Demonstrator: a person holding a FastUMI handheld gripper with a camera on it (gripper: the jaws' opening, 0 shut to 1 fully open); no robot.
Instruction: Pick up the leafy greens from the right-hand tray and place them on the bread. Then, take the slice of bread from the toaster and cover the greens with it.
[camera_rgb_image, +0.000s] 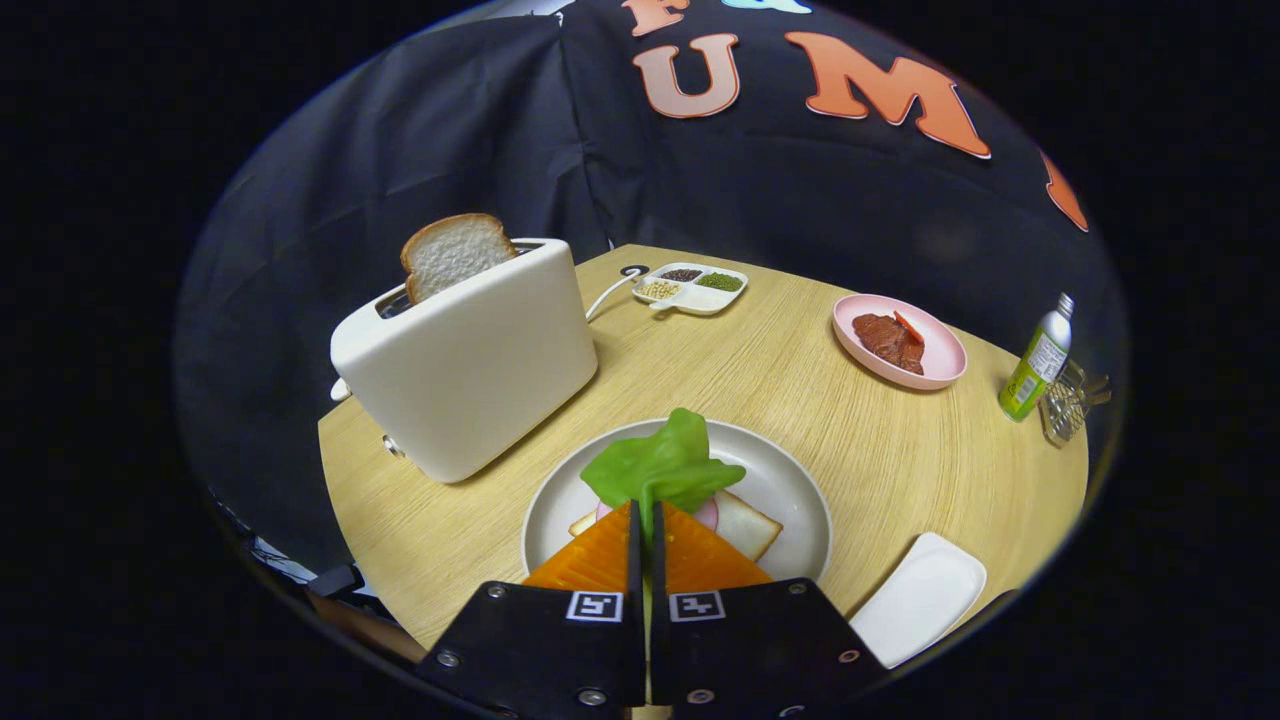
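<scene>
Between the fingers (642, 515), pinched at its stem end, hangs the greens leaf (664, 468); the two fingers are closed almost together on it, with only the thin stalk in the gap. The leaf spreads out just ahead of the tips, over the plate (790, 480), above the bread (748, 522) that lies there with something pink on top of it. Whether the leaf already touches the bread I cannot tell.

By its look the leaf is very light, thin and floppy, probably a soft imitation. It will likely sag and fold wherever it is unsupported, and may cling to a finger when let go. The hold at the stem seems right: that is the stiffest part, and it leaves the broad blade free to drape over the bread. A low release would help it lie flat rather than flutter off centre.

The slice (455, 252) stands upright in the toaster (470, 360), its upper half above the slot, to the left beyond the plate. It should be light, fairly stiff but crushable, so a gentle pinch across the faces near the exposed top edge, then a straight lift, seems best. On the table (760, 370) near the fingers' right lies the tray (920, 598).
</scene>
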